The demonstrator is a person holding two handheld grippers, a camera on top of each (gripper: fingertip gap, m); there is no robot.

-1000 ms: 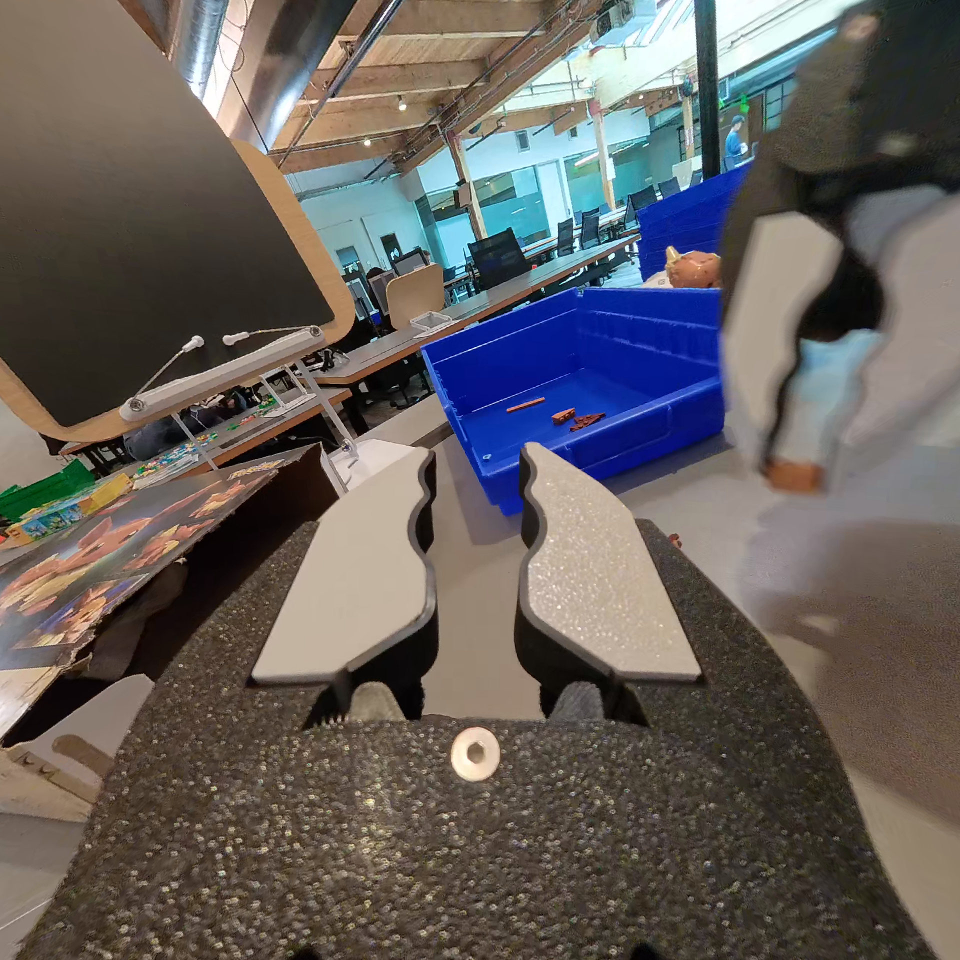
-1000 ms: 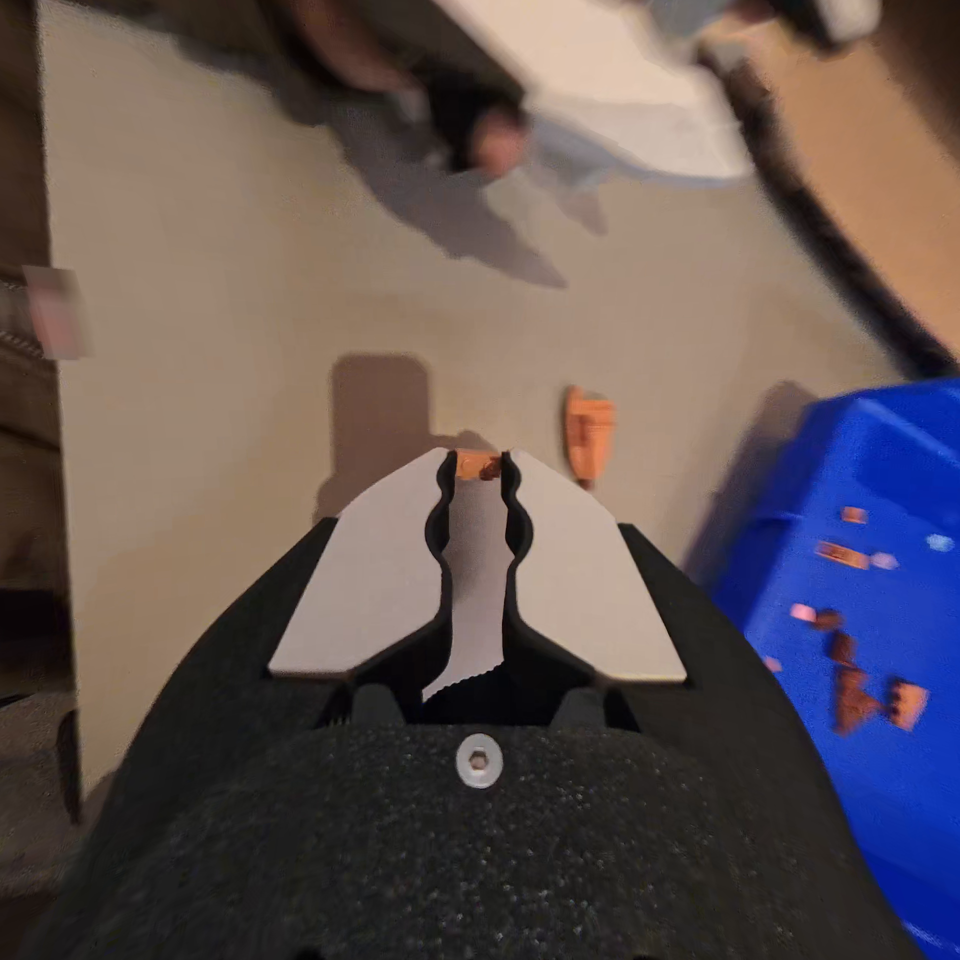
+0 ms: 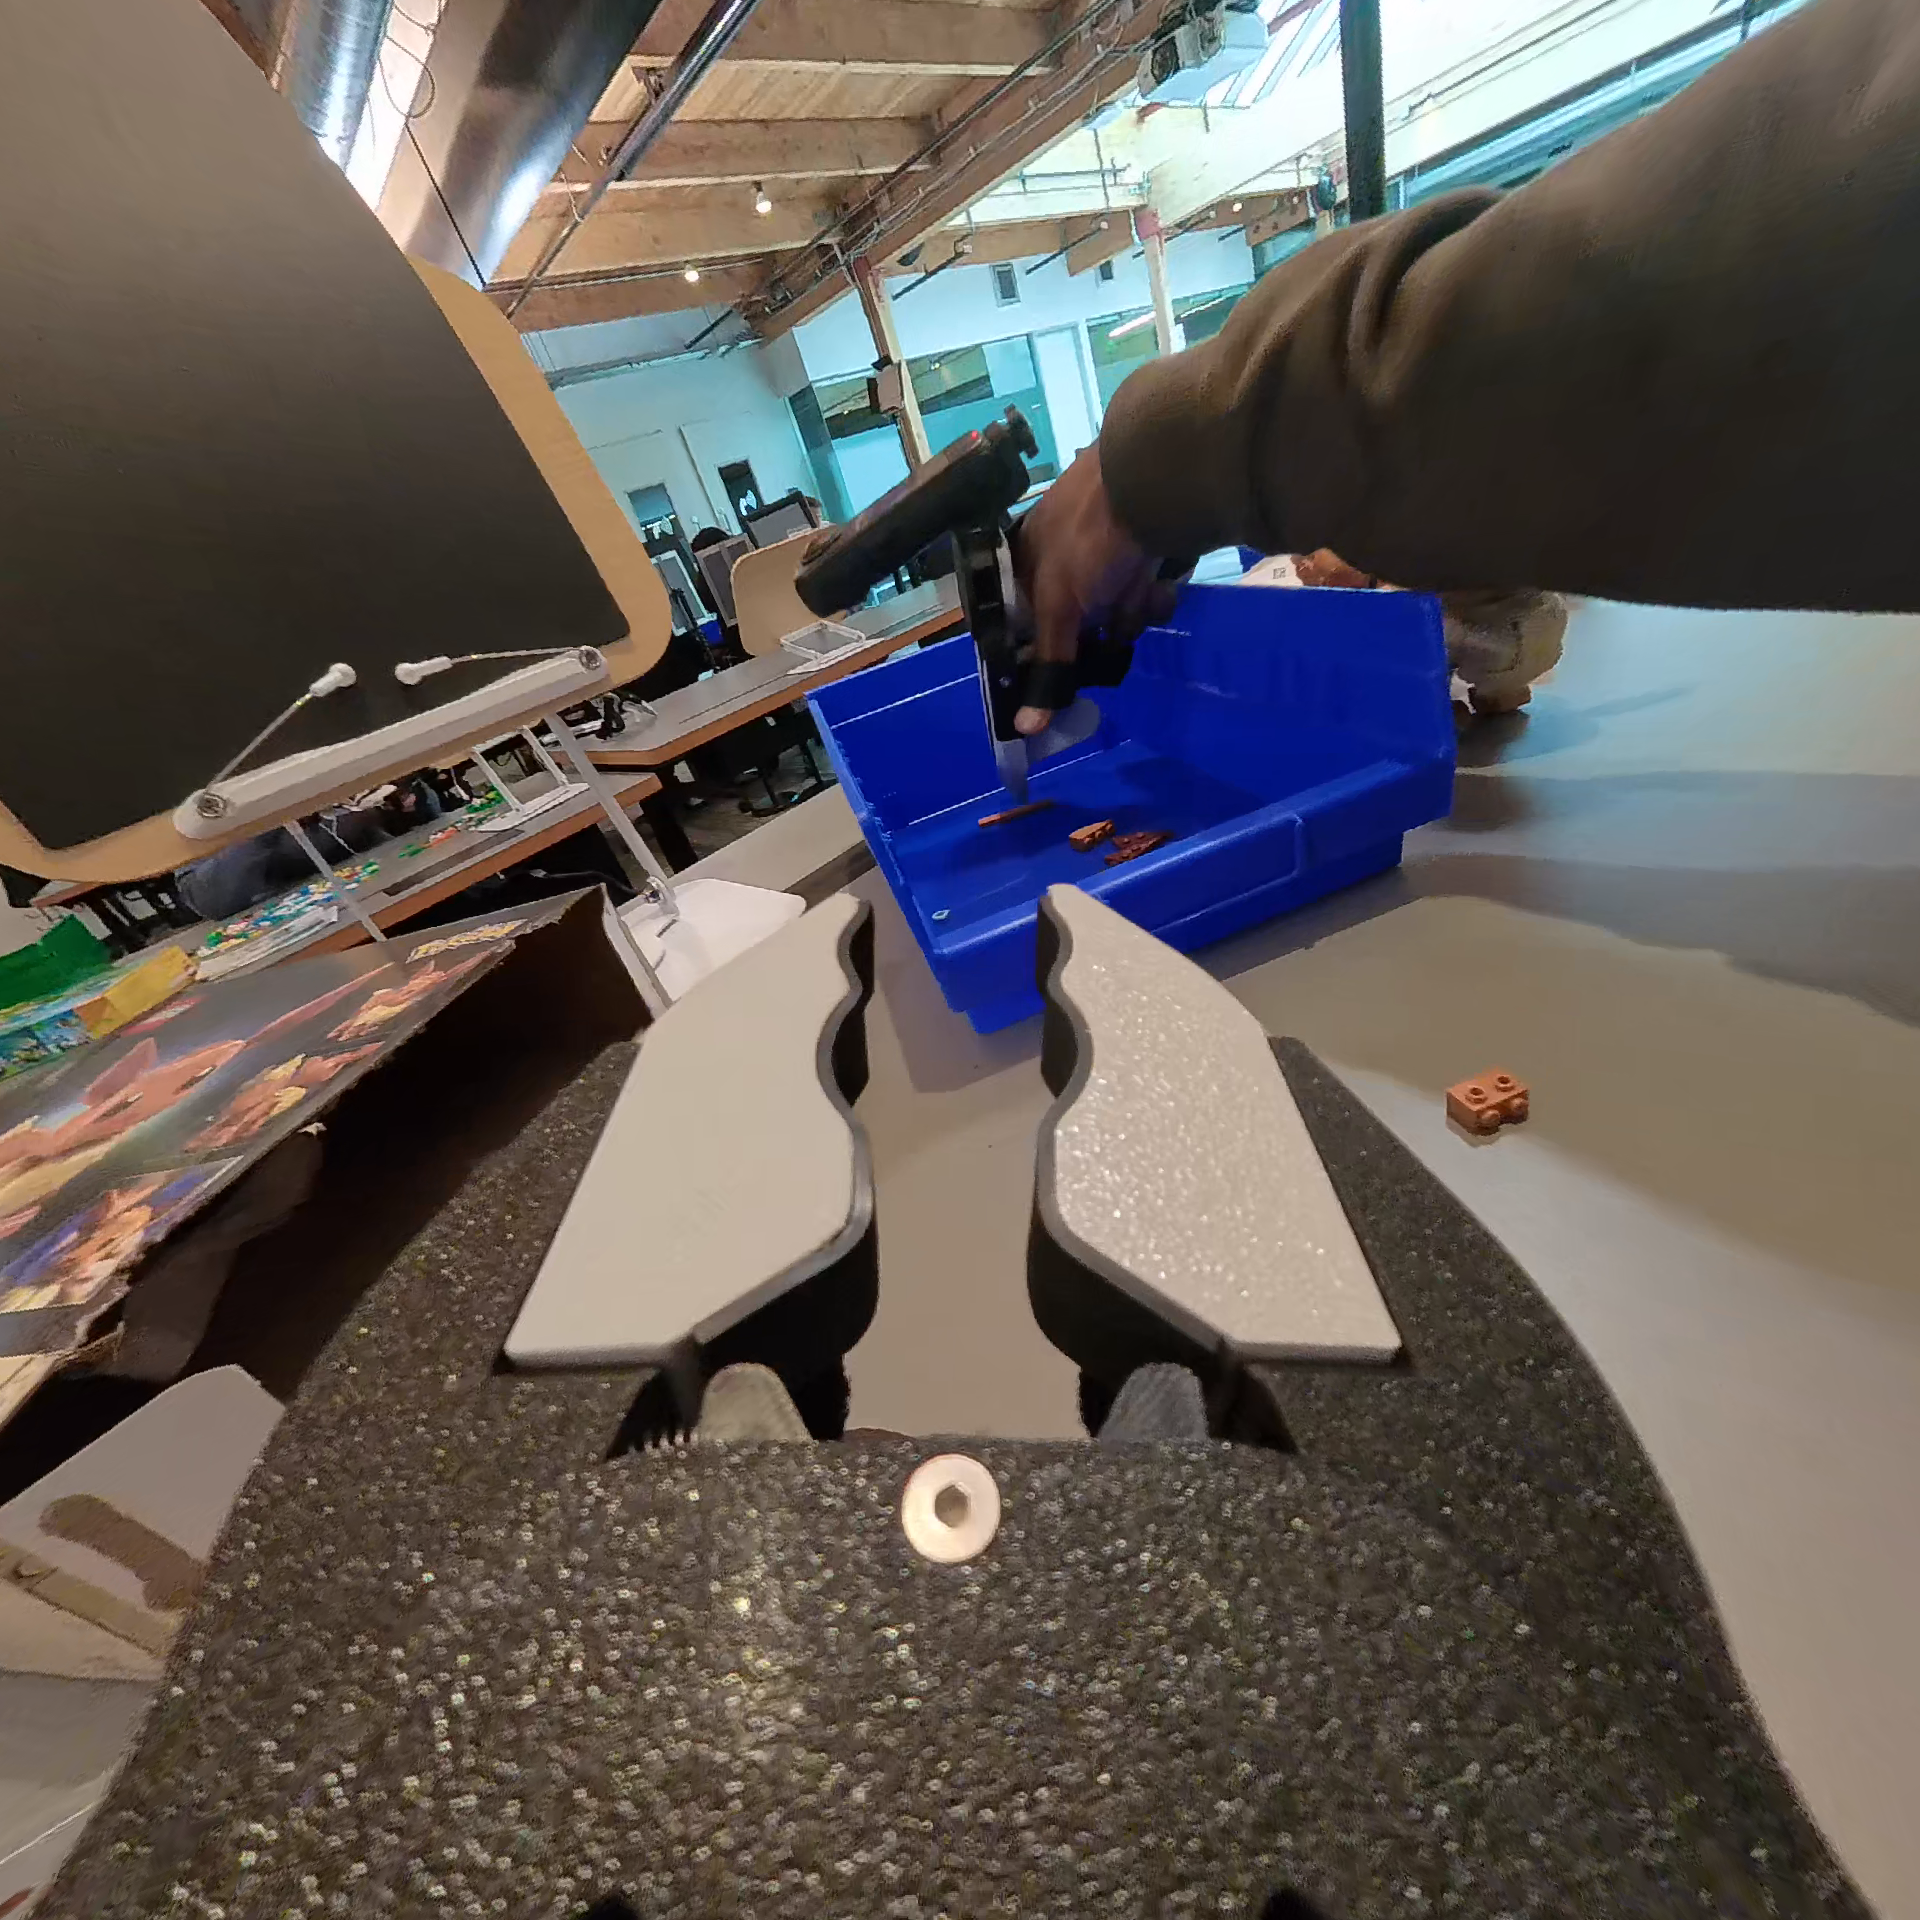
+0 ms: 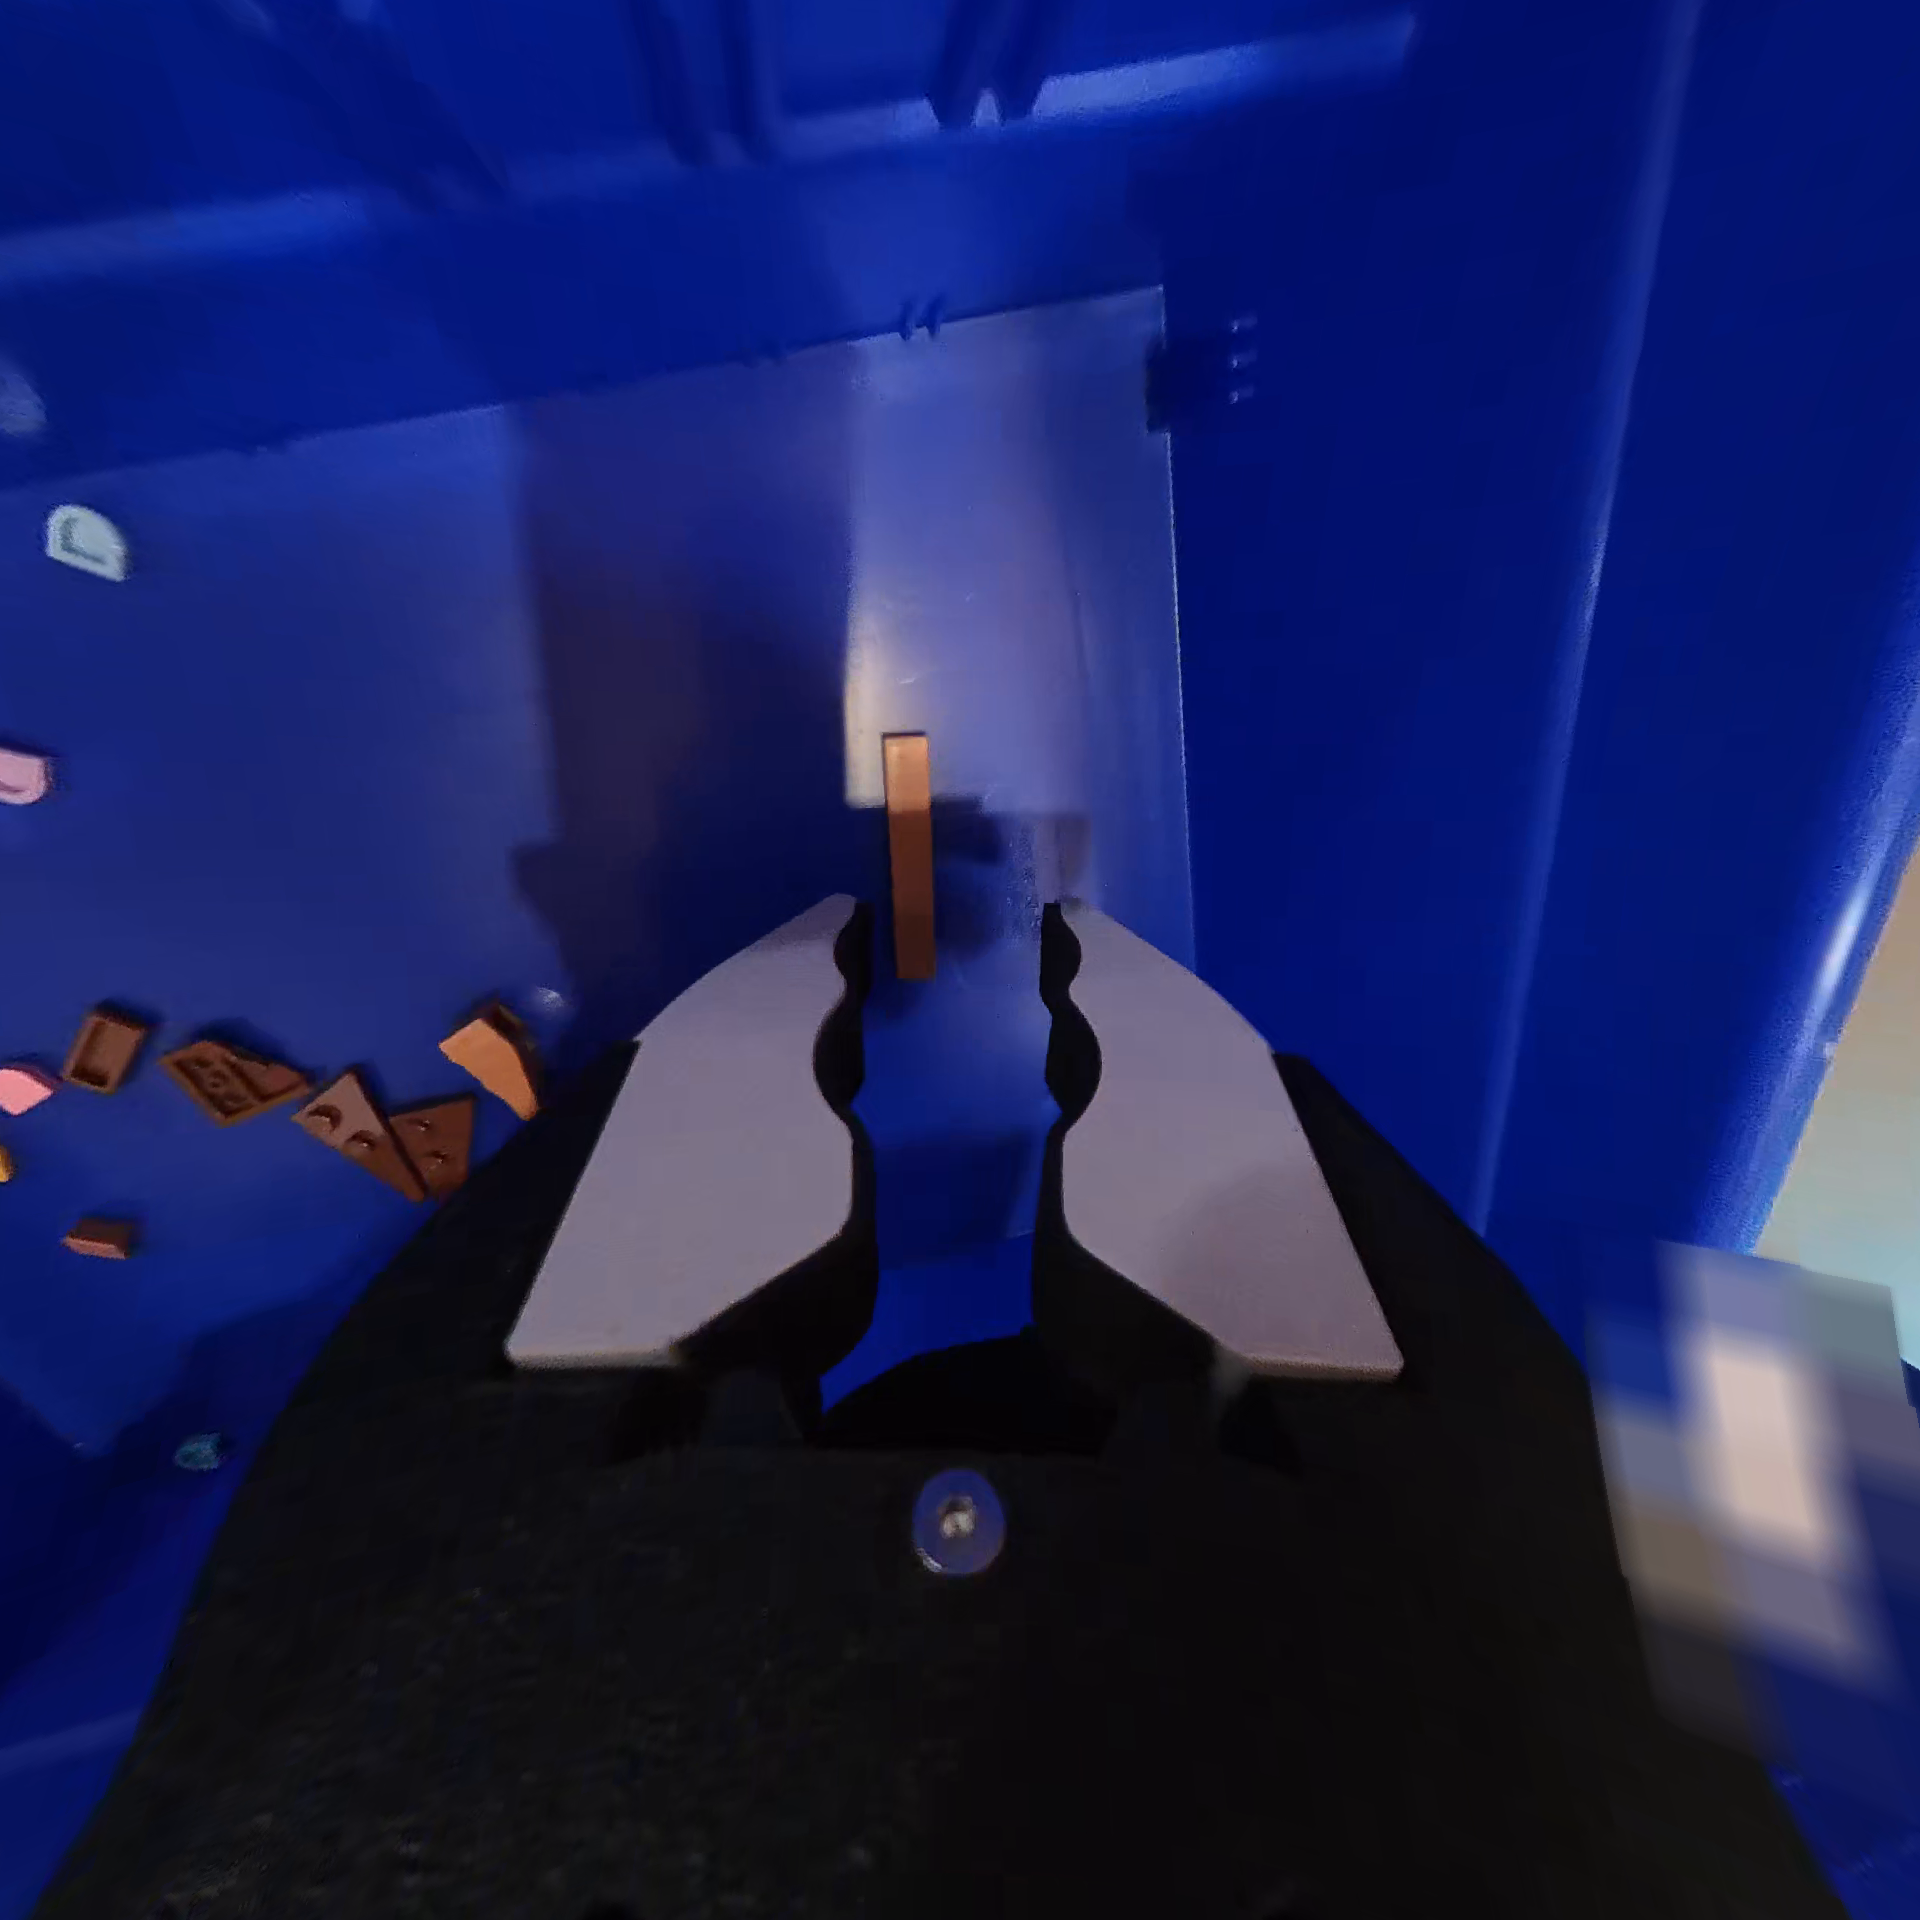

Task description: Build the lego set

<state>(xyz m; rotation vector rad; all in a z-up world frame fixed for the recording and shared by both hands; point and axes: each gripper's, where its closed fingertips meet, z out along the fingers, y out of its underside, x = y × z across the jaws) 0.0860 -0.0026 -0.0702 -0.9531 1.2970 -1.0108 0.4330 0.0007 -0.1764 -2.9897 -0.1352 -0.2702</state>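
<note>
From the left wrist view, the left gripper (image 3: 951, 997) hangs low over the grey table (image 3: 1558, 1351), jaws moderately apart with only bare tabletop between them — it holds nothing. One small orange-brown brick (image 3: 1488, 1099) lies on the table at about 3 o'clock from the fingertips, apart from them. At 12 o'clock stands one blue bin (image 3: 1195, 914), its low front lip facing this way, which leaves the inside easy to reach. The right gripper (image 3: 1013, 769) points steeply down into it, carried by a hand (image 3: 1081, 582) in a dark sleeve (image 3: 1507, 384). Three groups of brown pieces show on the bin floor: a long thin strip (image 3: 1016, 817) just under those fingertips and two smaller lumps at 3 o'clock of it. At 9 o'clock lies one printed box lid (image 3: 208, 1081).

From the right wrist view, the right gripper (image 4: 948, 914) has its jaws moderately apart and grips nothing. The one orange strip (image 4: 909, 862) lies flat on the bin floor (image 4: 727, 623), its near end between the fingertips nearer the left pad, with visible gaps on both sides. At 8 o'clock about six brown pieces (image 4: 343, 1122) lie loosely clustered — plus two pink bits (image 4: 21, 774) and one pale one (image 4: 88, 540) farther out.
</note>
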